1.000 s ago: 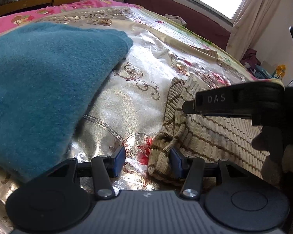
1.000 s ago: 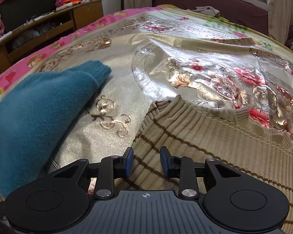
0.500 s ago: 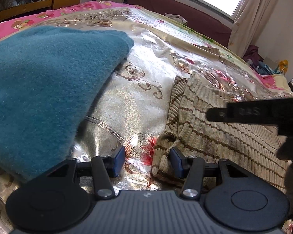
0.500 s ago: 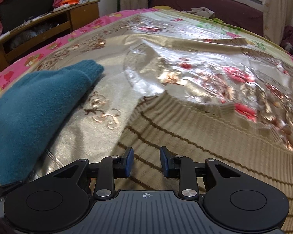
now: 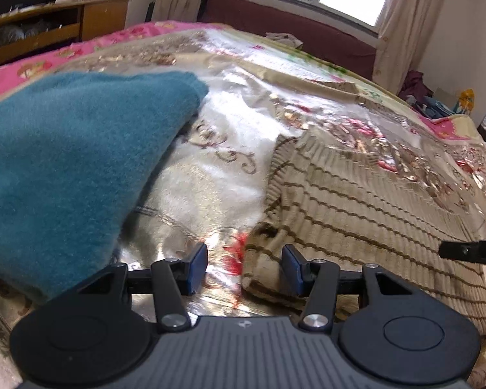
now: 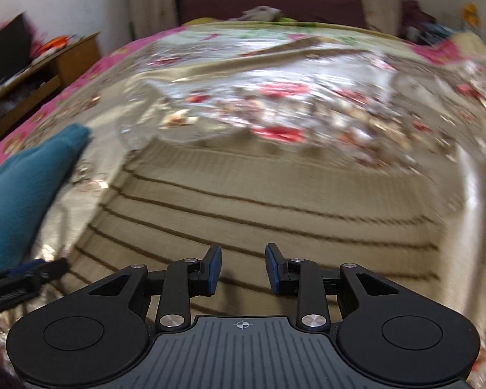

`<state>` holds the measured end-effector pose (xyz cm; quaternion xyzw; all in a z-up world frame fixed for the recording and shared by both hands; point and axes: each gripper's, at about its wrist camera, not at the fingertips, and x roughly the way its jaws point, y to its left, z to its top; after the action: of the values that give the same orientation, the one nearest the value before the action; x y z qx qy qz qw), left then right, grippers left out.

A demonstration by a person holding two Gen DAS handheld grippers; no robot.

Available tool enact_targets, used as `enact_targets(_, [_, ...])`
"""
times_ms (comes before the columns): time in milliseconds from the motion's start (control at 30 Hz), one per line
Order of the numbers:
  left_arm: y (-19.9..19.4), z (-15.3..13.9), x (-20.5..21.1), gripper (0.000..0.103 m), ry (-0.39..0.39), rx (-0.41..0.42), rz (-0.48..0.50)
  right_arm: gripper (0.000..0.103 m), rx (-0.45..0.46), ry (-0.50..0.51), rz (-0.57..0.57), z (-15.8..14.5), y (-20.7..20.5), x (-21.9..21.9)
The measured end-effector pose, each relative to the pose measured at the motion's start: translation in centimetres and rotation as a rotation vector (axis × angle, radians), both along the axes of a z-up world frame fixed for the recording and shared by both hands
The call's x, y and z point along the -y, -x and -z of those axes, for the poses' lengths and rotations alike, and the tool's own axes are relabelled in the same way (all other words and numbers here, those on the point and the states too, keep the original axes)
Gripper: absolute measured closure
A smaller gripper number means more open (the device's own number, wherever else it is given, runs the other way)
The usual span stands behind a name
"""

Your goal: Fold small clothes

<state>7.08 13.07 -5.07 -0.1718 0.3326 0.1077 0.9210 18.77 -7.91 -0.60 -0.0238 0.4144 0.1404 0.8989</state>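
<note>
On the left, a teal fleece garment (image 5: 68, 149) is lying bunched on the shiny floral bedspread (image 5: 210, 175), well apart from the work. Just right of it, the left claw (image 5: 244, 267) is hanging with its jaws standing wide apart and gripping nothing, the near left edge of the striped knit sweater (image 5: 366, 201) lying between and under its fingertips. That sweater is lying spread flat on the bed, neckline toward the window. Further right, the right claw (image 6: 243, 269) is hovering over the sweater's middle, jaws parted and empty; its view is blurring heavily.

This is looking like the positioning step ahead of the first fold: each claw is seeking its own grip point. The next move is calling for the left claw to drop and pinch the sweater's edge while the right one finds the opposite side.

Compared with a second ago, the right claw is travelling rightward across the sweater, leaving only its tip (image 5: 469, 253) at the edge of the left view, where it was crossing the sweater. The left claw is barely shifting.
</note>
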Motion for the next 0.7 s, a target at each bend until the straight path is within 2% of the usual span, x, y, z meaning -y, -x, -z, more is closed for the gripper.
enact_targets(267, [0.7, -1.4, 4.4, 0.048, -0.047, 0.025, 0.119, 0.073, -0.039, -0.056, 0.173, 0.9, 1.6, 9.8])
enact_targets(433, [-0.7, -1.1, 7.7, 0.048, -0.059, -0.005, 0.218, 0.071, -0.124, -0.14, 0.255, 2.2, 1.3, 15.6])
enact_targets(533, [-1.5, -1.0, 10.0, 0.048, -0.093, -0.018, 0.286, 0.07, -0.159, -0.207, 0.266, 3.1, 0.7, 17.3])
enact_targets(700, [-2.3, -1.2, 12.6, 0.048, -0.113, -0.025, 0.365, 0.07, -0.162, -0.263, 0.247, 4.0, -0.8, 18.2])
